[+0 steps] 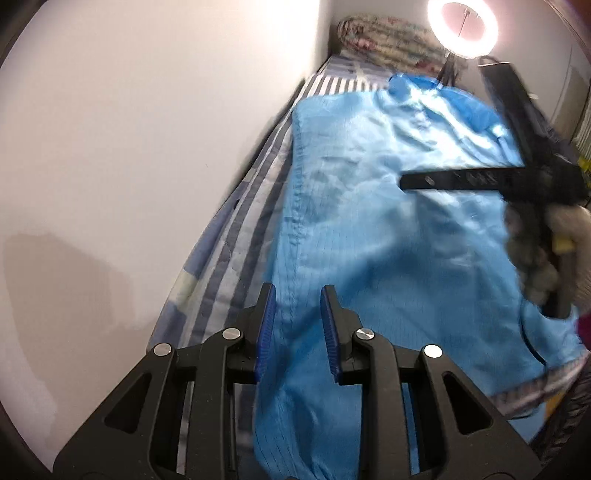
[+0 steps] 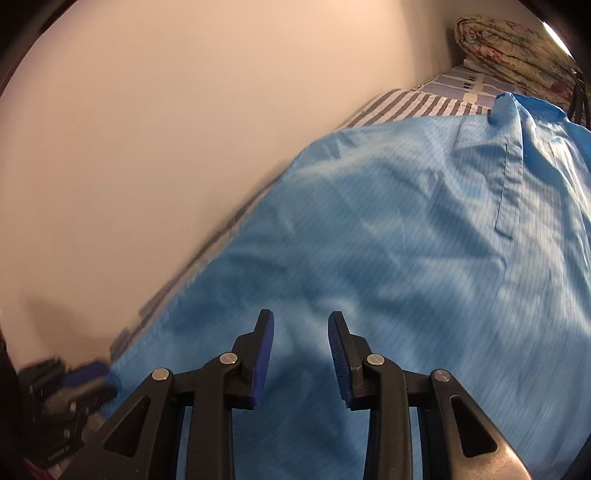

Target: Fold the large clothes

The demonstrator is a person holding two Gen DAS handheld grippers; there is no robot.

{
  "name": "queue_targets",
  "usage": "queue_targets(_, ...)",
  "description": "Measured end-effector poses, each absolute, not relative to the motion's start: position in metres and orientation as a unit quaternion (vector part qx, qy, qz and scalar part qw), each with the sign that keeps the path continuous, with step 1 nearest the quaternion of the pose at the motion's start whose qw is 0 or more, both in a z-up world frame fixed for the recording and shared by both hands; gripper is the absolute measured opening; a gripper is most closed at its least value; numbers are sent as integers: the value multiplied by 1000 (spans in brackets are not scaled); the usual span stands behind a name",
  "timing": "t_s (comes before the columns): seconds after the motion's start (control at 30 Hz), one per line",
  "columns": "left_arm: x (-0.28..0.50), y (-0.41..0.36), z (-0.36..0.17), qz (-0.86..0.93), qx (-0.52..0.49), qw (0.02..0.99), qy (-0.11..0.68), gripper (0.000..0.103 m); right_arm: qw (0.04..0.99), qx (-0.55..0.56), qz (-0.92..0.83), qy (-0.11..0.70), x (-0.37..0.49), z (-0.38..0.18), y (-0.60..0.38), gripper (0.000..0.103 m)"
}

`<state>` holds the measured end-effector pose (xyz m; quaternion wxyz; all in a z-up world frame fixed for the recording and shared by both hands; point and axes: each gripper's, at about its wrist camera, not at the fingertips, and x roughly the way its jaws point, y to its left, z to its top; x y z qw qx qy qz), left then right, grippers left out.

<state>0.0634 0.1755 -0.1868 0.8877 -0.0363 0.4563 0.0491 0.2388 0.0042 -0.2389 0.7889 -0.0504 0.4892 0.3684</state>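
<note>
1. Nearest in the left wrist view, the left tool [image 1: 298,291] hangs over the near edge of the blue garment [image 1: 388,229]; its blue pads stand apart with nothing pinched between them, only cloth lying beneath.
2. In the right wrist view, the right tool [image 2: 301,317] hovers above the same garment, its pads likewise apart and empty.
3. The blue garment, thin fabric with a fine grid pattern, lies spread along the bed [image 1: 236,236], covering most of the striped sheet; a strip of sheet shows between the cloth and the white wall [image 1: 147,147].
4. At the lower left of the right wrist view, a blurred dark shape sits off the garment's corner; what it is cannot be told.
5. Farther on, the right tool appears again in the left wrist view as a black bar reaching over the cloth from the right, carried by a gloved hand [image 1: 565,229].
6. The garment's collar [image 2: 517,107] lies toward the far end of the bed.
7. Beyond it, a rolled floral quilt [image 2: 509,55] rests at the head of the bed against the wall.
8. A ring light [image 1: 463,27] glows above the far corner.
</note>
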Motion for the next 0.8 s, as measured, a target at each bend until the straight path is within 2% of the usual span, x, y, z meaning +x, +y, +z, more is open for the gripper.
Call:
queue_targets(0.17,69,179,-218,69,-7,863,501,24,789,-97,348,496,226,-258,2,31)
queue_targets(0.37,65,181,-205,59,-29,875,479,25,788,-47,360,498,236,-238,-31,33)
queue_targets(0.4,66,183,-203,54,-39,876,478,28,789,-35,359,498,236,-234,-38,35)
queue_targets(0.43,67,185,-201,48,-53,877,475,39,790,-15,358,498,238,-229,-48,36)
queue_targets(0.5,68,187,-198,39,-74,880,468,45,789,6,364,495,238,-222,-57,36)
queue_targets(0.8,75,207,-203,35,-130,869,477,45,767,-11,407,495,216,-224,-34,34)
